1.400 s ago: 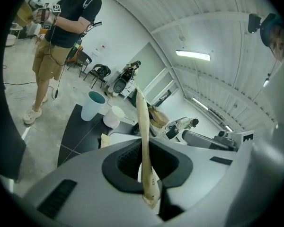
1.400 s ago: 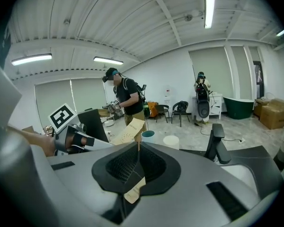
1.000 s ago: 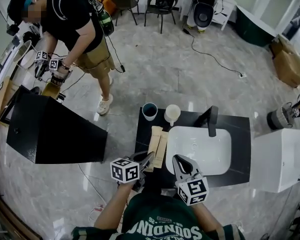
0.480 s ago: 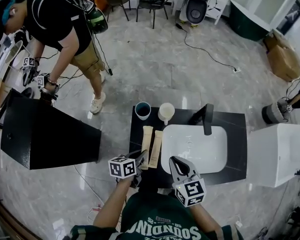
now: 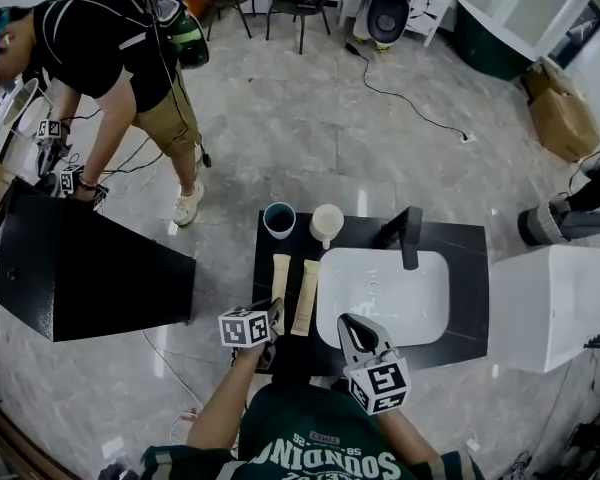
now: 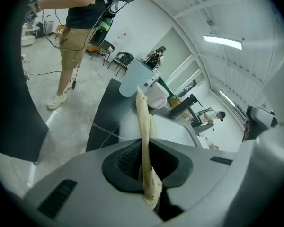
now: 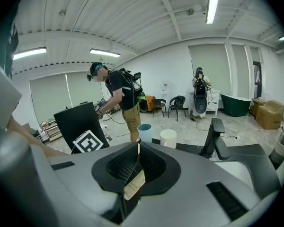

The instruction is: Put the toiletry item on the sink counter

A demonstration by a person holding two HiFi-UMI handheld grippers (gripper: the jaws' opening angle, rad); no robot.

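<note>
Left claw (image 5: 270, 318) is clamped on the near end of a long beige toiletry sachet (image 6: 143, 126), which points along the black bench (image 5: 264, 280) toward the blue cup (image 5: 278, 220). A second sachet (image 5: 306, 288) lies just beside it, left of the white basin (image 5: 385, 298). Right claw (image 5: 352, 328) pinches a small printed beige packet (image 7: 134, 184).

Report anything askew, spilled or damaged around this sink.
Nothing is spilled or damaged: the blue cup and white cup stand upright on the black sink counter. One small oddity: the tan printed packet in the right tool sits crooked, its near end slanting out of the shut jaws.
</note>
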